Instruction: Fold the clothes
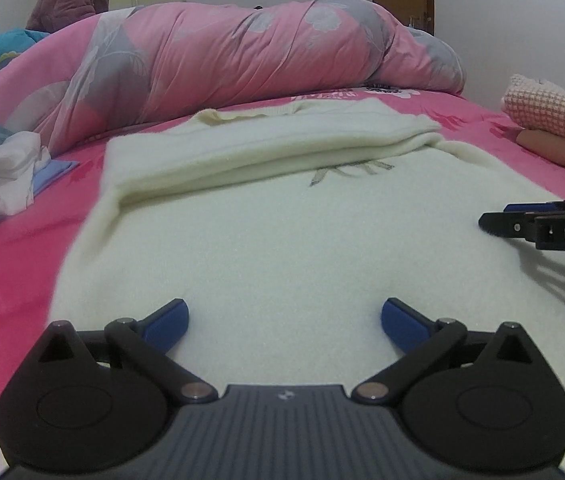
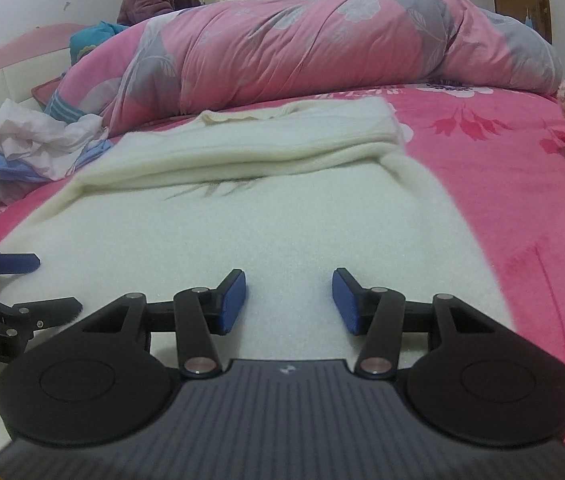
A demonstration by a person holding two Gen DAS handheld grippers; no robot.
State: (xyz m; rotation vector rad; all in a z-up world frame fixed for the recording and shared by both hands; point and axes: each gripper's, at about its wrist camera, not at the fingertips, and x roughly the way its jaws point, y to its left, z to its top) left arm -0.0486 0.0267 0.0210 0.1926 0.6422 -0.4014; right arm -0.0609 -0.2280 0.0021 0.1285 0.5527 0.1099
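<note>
The cream sweater (image 1: 282, 208) lies flat on the pink bedsheet (image 1: 14, 264), its length running away from both empty, parted grippers, left gripper (image 1: 285, 318) and right gripper (image 2: 289, 300), poised side by side over its near hem.

Soft dim indoor light, faint shadows, fisheye-bent edges, blurry background

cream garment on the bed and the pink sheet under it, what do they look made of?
Cream garment: looks like a soft knit or fleece, matte with a fuzzy nap, thick rounded fold edges; probably wool or acrylic, can't tell which. Pink sheet: plush, velvety fabric with a slight sheen and brushed streaks, printed with darker pink flowers; likely a synthetic fleece.
</note>
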